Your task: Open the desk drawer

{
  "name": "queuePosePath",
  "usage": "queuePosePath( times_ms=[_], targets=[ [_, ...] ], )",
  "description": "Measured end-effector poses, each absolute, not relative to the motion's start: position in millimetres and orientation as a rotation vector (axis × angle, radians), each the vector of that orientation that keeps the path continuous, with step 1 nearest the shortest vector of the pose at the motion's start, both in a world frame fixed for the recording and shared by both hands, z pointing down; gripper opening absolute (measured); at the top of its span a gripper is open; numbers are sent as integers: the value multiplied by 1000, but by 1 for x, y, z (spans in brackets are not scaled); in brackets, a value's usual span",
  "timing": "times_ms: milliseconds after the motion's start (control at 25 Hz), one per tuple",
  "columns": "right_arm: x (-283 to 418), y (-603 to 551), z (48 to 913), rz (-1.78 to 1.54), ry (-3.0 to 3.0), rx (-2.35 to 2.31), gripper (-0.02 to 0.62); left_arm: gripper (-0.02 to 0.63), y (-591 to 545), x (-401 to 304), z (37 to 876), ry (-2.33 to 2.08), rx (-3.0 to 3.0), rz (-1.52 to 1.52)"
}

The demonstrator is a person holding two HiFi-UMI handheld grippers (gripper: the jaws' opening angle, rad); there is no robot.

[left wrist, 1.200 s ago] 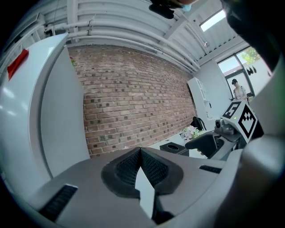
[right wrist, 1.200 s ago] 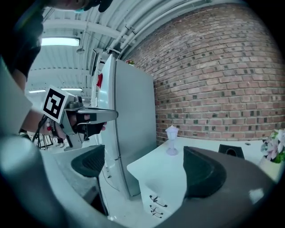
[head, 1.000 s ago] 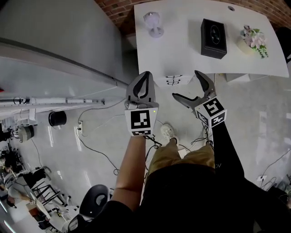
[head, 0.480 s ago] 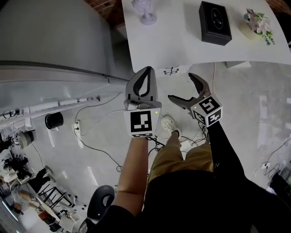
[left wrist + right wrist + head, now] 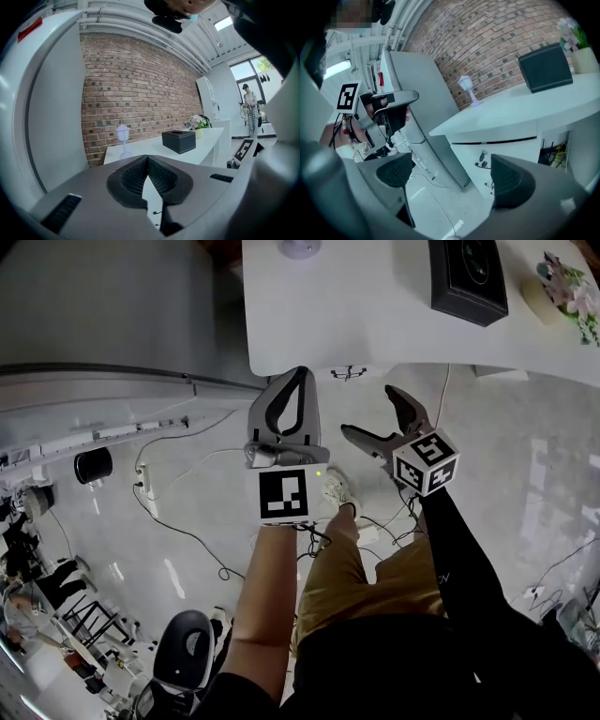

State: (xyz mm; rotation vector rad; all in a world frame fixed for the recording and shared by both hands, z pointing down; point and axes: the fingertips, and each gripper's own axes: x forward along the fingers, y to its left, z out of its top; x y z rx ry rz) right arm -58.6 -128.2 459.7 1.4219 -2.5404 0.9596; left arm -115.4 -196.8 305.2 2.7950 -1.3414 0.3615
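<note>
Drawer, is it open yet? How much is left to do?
Not yet. Nothing is done: the drawer is shut under the white desk. The left tool is shut and empty, the right tool open and empty, both short of the desk. Left: reach the handle, grip it, pull.

Brightly lit from a ceiling strip [image 5: 224,22] and windows [image 5: 250,70]. Glaring in pale streaks off the floor [image 5: 525,484]. Bent strongly toward every edge. Tinted teal in the right gripper view, soft close up.
</note>
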Motion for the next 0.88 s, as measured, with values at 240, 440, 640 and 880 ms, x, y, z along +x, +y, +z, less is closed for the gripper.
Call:
queuePosePath(
  times_ms=[240,440,640,880],
  targets=[
    [-47,-144,500,1205,-2606,1429,535,9,-198,-111,346,-1390,2738,412],
    [-39,-148,525,1389,-2609,1510,535,9,-193,-107,374,-1390,2703,431],
    [-29,-151,538,1635,-2616,1617,535,9,-192,-101,393,-1376,2694,446],
    [-26,-153,562,1920,-2589,1702,535,9,-196,-96,403,-1385,2713,426]
  ],
)
